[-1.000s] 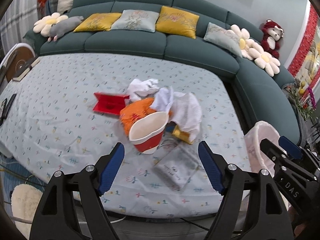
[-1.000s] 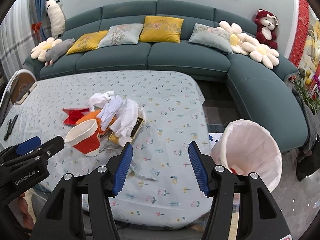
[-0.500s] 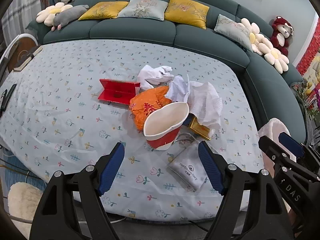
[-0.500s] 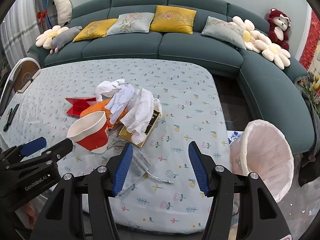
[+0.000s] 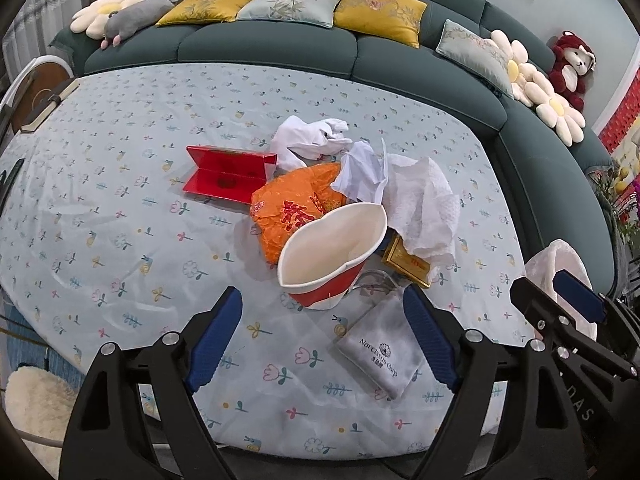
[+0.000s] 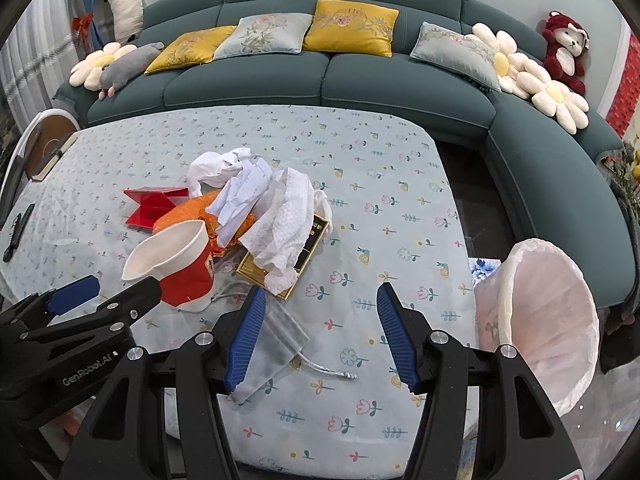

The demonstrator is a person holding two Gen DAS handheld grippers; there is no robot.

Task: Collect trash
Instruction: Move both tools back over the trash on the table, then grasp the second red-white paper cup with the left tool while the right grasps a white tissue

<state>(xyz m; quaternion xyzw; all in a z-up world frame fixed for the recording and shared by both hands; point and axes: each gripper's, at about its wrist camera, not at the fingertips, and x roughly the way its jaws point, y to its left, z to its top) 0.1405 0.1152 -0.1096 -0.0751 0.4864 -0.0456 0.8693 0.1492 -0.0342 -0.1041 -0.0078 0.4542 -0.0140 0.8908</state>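
A heap of trash lies mid-table: a crushed red-and-white paper cup (image 5: 332, 256) (image 6: 176, 264), an orange bag (image 5: 296, 204), an open red box (image 5: 228, 172), white paper towels (image 5: 424, 204), a gold box (image 5: 406, 262) and a silver pouch (image 5: 380, 352) (image 6: 272, 344). My left gripper (image 5: 320, 304) hovers just short of the cup; its jaws are opening and hold nothing. To the right of the heap, my right gripper (image 6: 320, 292) is open over bare tablecloth, its left finger above the pouch. A bin with a pale liner (image 6: 540, 320) stands off the table's right edge.
The flowered tablecloth (image 5: 120, 220) covers a rounded table. A teal sofa (image 6: 400, 88) with cushions and plush toys wraps around the back and right. A dark remote (image 6: 18, 228) and a book (image 5: 48, 108) lie at the table's left. A fluffy rug (image 5: 32, 400) is below left.
Both grippers have moved down and forward toward the trash heap, which now looks nearer and larger. The left jaws stand slightly wider. Nothing has been picked up.
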